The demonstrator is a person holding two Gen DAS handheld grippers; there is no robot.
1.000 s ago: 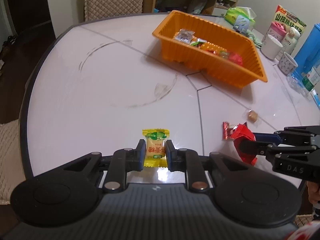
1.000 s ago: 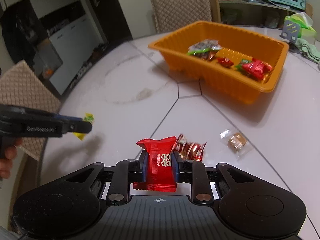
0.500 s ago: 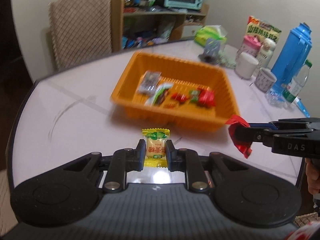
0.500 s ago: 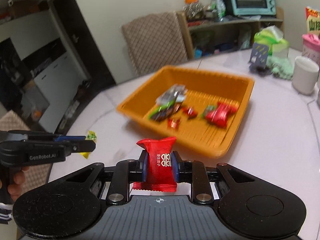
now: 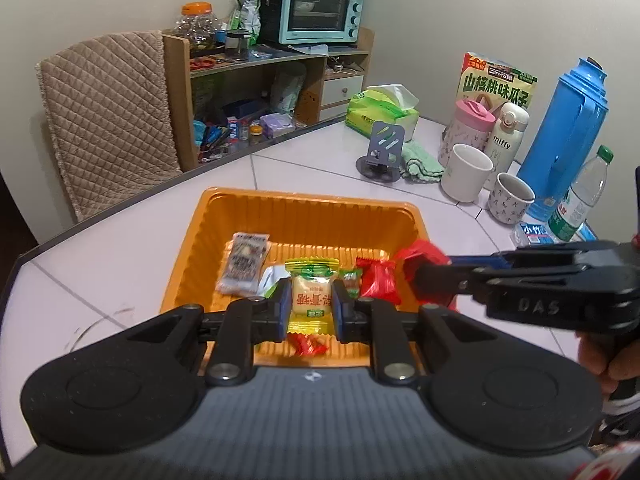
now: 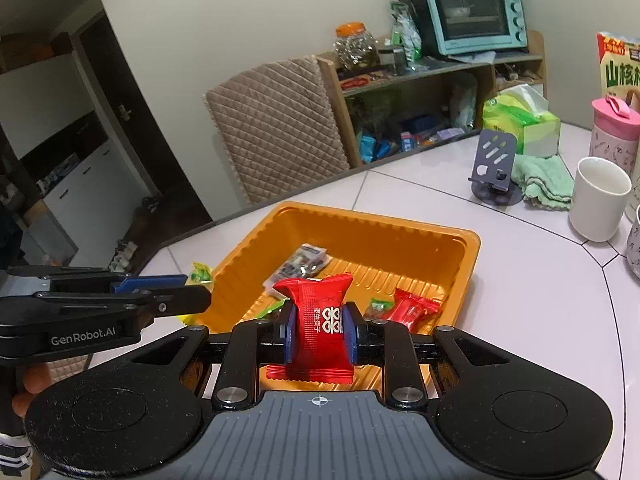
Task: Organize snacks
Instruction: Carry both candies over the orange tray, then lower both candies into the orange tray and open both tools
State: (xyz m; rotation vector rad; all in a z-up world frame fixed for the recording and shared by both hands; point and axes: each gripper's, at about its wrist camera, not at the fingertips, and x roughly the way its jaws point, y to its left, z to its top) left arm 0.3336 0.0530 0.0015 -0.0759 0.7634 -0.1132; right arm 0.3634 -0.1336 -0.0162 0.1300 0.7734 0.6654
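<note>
Left gripper [image 5: 308,304], jaws clamped on a yellow-wrapped candy with a cream label [image 5: 311,298], held above the near end of a ribbed orange plastic tray [image 5: 304,212]. Right gripper [image 6: 318,330], jaws clamped on a red foil-wrapped candy with white characters [image 6: 318,320], held over the same tray's near edge; in the left wrist view it enters from the right, just beside the left gripper. Below and ahead of both grippers, the tray floor holds a grey printed snack packet [image 5: 244,268], a loose red wrapper [image 5: 378,280] and small green and red sweets. The tray rests on a glossy white tabletop with thin dark seams [image 5: 120,256]. Beyond the tray, to the right: a grey phone stand [image 5: 382,150], a green folded cloth [image 5: 422,160], a white mug [image 5: 466,174], a patterned cup [image 5: 512,198], a pink lidded jug [image 5: 466,124], a blue thermos flask [image 5: 568,140] and a green tissue pack [image 5: 382,114]. Beyond the table's far edge: a beige quilted chair back [image 5: 108,120] and a wooden shelf unit [image 5: 256,92] carrying a mint-green toaster oven [image 5: 320,10], against a pale wall. A dark doorway [image 6: 132,128] lies to the left in the right wrist view.
</note>
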